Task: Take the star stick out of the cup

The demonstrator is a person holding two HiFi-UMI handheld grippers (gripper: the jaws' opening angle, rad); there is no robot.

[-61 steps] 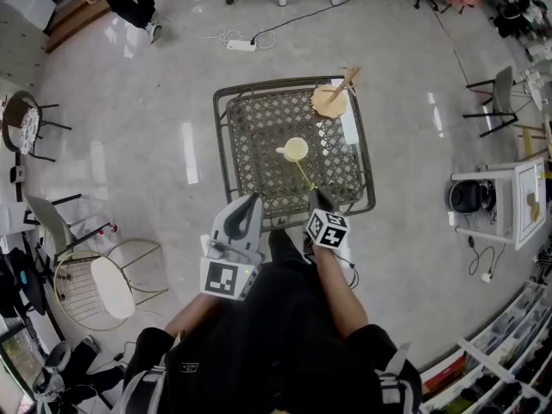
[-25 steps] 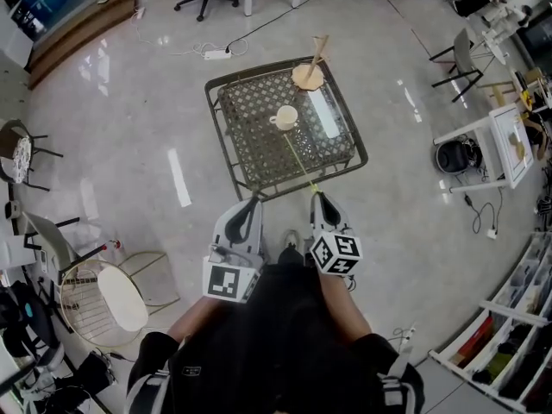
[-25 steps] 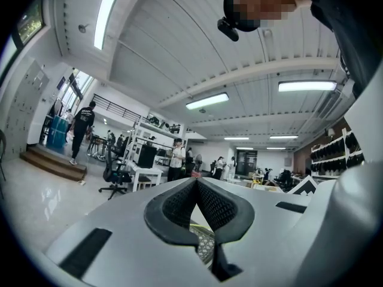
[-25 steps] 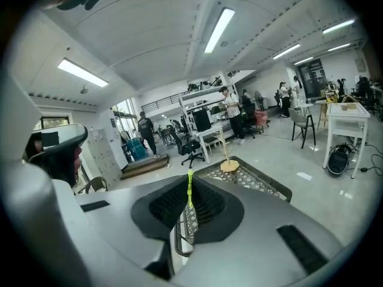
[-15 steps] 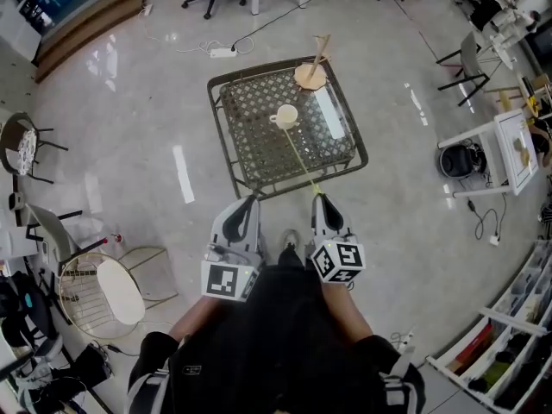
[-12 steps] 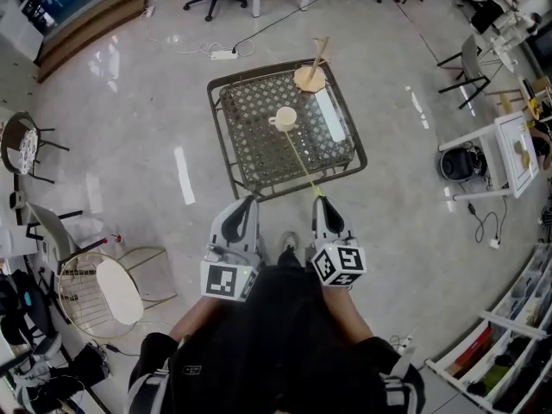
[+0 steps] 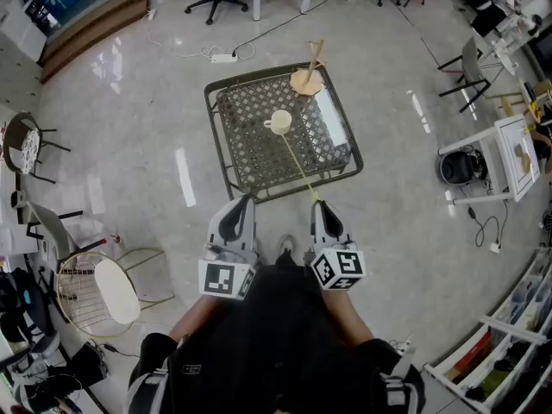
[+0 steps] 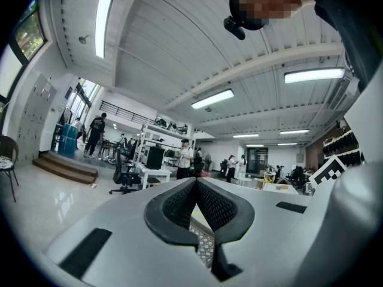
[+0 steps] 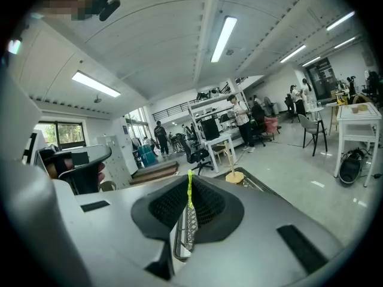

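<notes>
A thin yellow-green star stick (image 7: 299, 166) runs from a cream cup (image 7: 279, 122) on the woven table (image 7: 285, 188) back to my right gripper (image 7: 316, 199). That gripper is shut on the stick's near end, just off the table's front edge. Whether the far end is still inside the cup I cannot tell. In the right gripper view the stick (image 9: 190, 191) shows as a green sliver pinched between the pads of the right gripper (image 9: 190, 183). My left gripper (image 7: 244, 202) hangs beside it, off the table, shut on nothing, its pads meeting at the tip in the left gripper view (image 8: 196, 182).
A wooden disc with an upright rod (image 7: 305, 80) stands at the table's far right corner, beside a pale strip (image 7: 328, 117). A round wire chair (image 7: 112, 287) stands at the left, a white cart (image 7: 511, 149) at the right. A power strip (image 7: 222, 56) lies on the floor beyond the table.
Both grippers and the person have drawn back from the table. My right gripper, earlier over the table's front edge, is now off it, and more of the stick shows between it and the cup.
</notes>
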